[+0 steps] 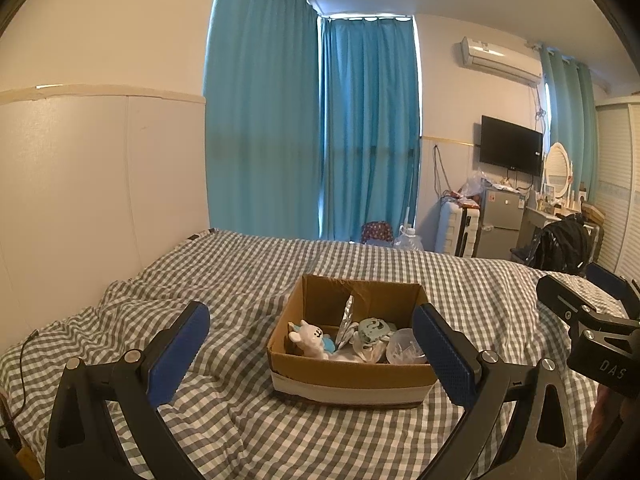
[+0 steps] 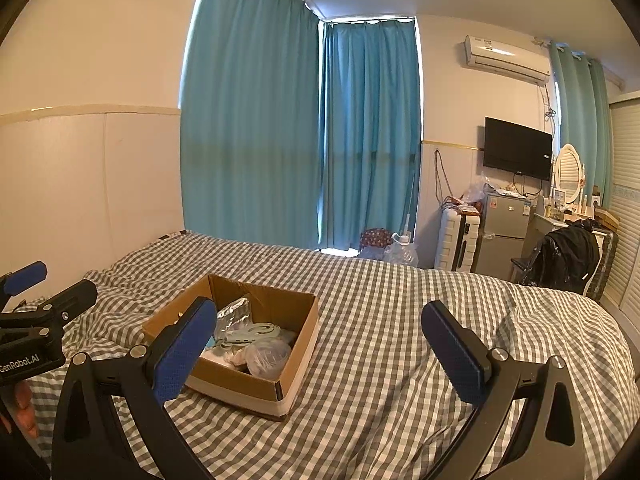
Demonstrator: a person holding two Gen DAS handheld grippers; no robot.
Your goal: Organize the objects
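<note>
An open cardboard box (image 1: 352, 374) sits on the checked bed; it also shows in the right wrist view (image 2: 240, 384). Inside it lie a white plush toy (image 1: 310, 340), a silver foil packet (image 1: 347, 322), a pale green item (image 1: 374, 330) and a clear plastic cup (image 1: 404, 350). My left gripper (image 1: 312, 352) is open and empty, held just before the box. My right gripper (image 2: 320, 354) is open and empty, to the right of the box. Each gripper shows at the edge of the other's view.
The grey-and-white checked bedcover (image 2: 400, 320) is rumpled at the left near the wall panel (image 1: 100, 200). Blue curtains (image 1: 320, 140), a suitcase (image 2: 458, 240), a small fridge (image 2: 504, 232), a TV (image 2: 518, 148) and a dressing table stand beyond the bed.
</note>
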